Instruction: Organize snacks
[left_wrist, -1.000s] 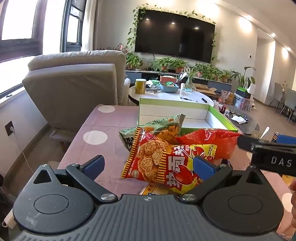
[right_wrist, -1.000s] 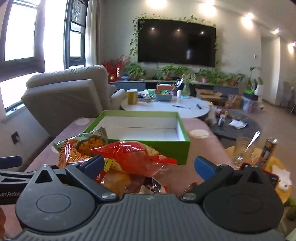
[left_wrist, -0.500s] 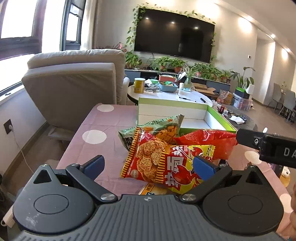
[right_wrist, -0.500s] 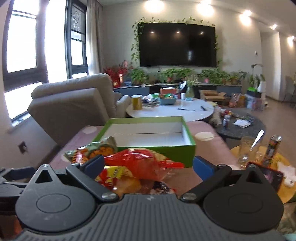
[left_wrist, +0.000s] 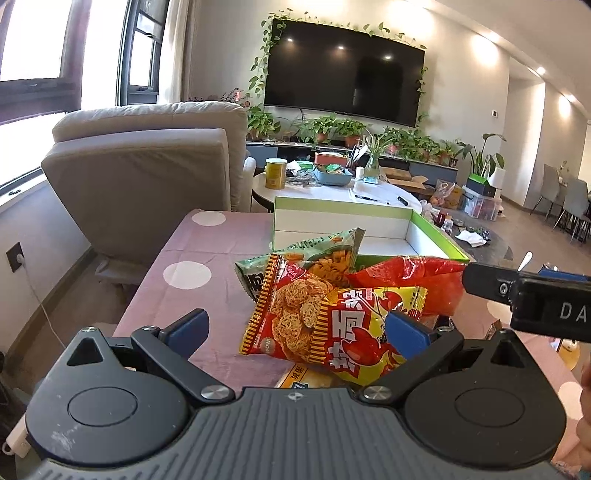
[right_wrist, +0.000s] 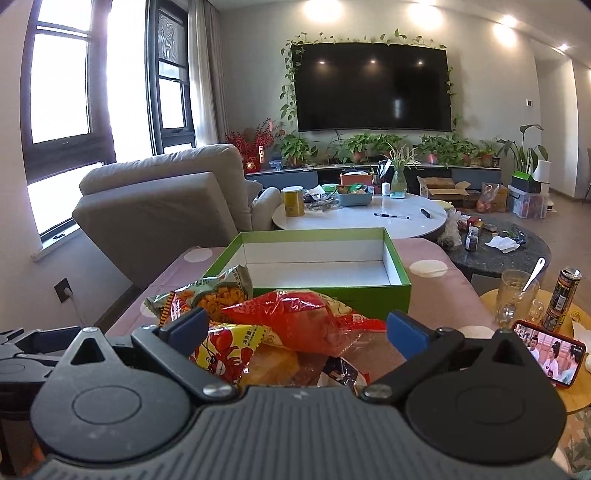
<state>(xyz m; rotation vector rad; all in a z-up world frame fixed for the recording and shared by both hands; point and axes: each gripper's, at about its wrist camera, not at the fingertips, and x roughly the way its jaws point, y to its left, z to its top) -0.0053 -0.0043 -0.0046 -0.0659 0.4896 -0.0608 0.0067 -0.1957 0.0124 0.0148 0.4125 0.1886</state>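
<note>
Red-and-yellow crinkly foil snack packet with a crayfish print (left_wrist: 332, 328) lies on the pink polka-dot tabletop (left_wrist: 192, 258) just ahead of the left gripper (left_wrist: 295, 328), whose jaws stand apart and empty with the packet's near edge between them, a green snack bag (left_wrist: 306, 254) and a red plastic bag (left_wrist: 413, 280) heaped beyond it against the empty green cardboard box (left_wrist: 436, 236). From the right wrist, the right gripper (right_wrist: 295, 328) likewise has its jaws apart and empty, the same pile (right_wrist: 295, 325) lying between and just beyond them, with the box's white inside (right_wrist: 317, 273) straight ahead; I judge that no packet is boxed yet, so the next move calls for closing on one packet and carrying it forward over the near wall.
</note>
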